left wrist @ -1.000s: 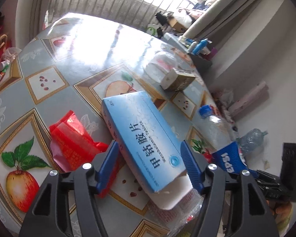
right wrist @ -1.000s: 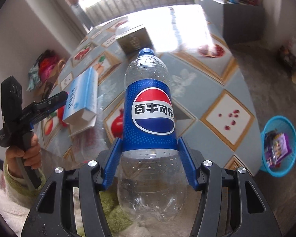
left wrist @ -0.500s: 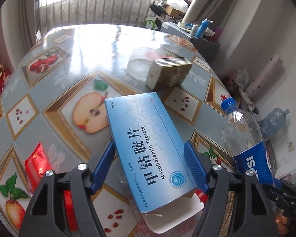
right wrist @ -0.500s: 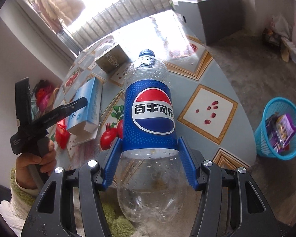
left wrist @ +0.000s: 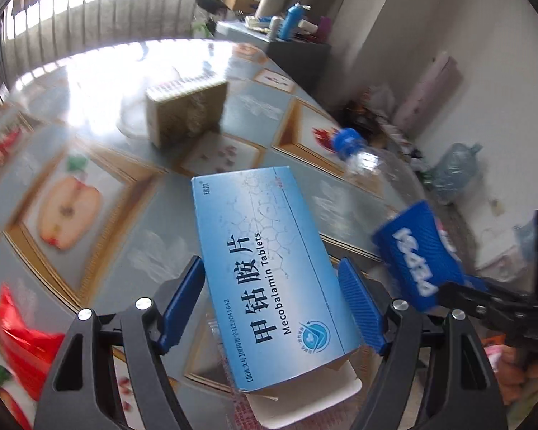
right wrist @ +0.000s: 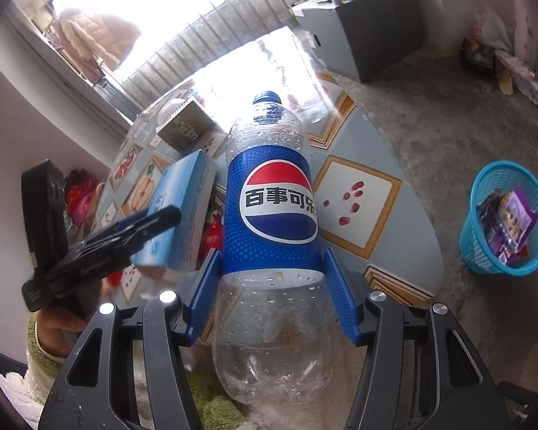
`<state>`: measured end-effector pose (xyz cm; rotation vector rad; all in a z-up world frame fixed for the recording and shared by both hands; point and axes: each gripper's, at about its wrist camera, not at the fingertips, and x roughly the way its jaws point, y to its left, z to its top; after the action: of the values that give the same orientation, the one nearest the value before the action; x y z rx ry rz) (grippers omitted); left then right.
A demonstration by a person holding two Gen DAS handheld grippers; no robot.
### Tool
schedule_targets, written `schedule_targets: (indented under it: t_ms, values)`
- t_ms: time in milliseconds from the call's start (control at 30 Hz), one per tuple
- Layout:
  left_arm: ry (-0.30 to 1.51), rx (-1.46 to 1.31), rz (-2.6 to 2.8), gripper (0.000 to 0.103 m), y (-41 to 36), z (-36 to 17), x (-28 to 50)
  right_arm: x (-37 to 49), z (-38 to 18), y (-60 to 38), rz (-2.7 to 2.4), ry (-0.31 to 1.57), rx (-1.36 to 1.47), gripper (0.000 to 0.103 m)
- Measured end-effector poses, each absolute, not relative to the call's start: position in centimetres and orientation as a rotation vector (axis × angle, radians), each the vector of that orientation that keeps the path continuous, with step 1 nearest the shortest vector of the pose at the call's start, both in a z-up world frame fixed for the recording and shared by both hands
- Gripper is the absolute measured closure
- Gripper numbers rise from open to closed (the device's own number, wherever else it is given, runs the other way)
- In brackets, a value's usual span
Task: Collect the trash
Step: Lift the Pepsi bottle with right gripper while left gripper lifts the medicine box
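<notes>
A blue tablet box [left wrist: 254,222], its near flap open, is carried above the fruit-patterned table [left wrist: 279,107] between the fingers of my left gripper [left wrist: 270,261]. The jaws are opening, but the pads still touch the box's sides. In the right wrist view the same box [right wrist: 186,215] hangs at the left. My right gripper [right wrist: 272,254] is shut on an empty Pepsi bottle [right wrist: 272,208] with a blue cap, held over the table's edge. In the left wrist view that bottle [left wrist: 412,251] shows at the right. A blue mesh basket [right wrist: 484,258] holding wrappers stands on the floor at the right.
A brown box [left wrist: 186,111] and a clear plastic lid sit further back on the table. A red plastic bag [left wrist: 21,340] lies at the near left. A grey cabinet [right wrist: 369,36] stands beyond the table, and a large water bottle [left wrist: 452,172] rests on the floor.
My left gripper has carried the blue box across the table, away from the red bag and toward the brown box. The right gripper rolled slightly, still gripping the bottle.
</notes>
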<state>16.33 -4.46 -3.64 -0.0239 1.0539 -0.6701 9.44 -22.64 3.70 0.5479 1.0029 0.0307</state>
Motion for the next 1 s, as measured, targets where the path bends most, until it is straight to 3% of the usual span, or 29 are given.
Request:
schedule_targets:
  t_ms: [367,600,667,1000]
  values:
    - [1.069,0.015,-0.578,0.022,-6.9,-3.3,16.0,9.4,3.6,-23.0,0.015,0.985,0.6,0.048]
    - [1.004,0.186,-0.544,0.023,-7.9,-4.2,15.2,9.1,3.6,-23.6,0.002,0.983,0.608,0.048]
    - [0.999,0.182,-0.545,0.027,-7.3,-4.0,15.2,8.9,3.7,-23.7,-0.001,0.988,0.604,0.048]
    - [1.035,0.138,-0.531,0.027,-5.4,-4.1,15.9,10.4,3.7,-23.5,0.003,1.016,0.55,0.038]
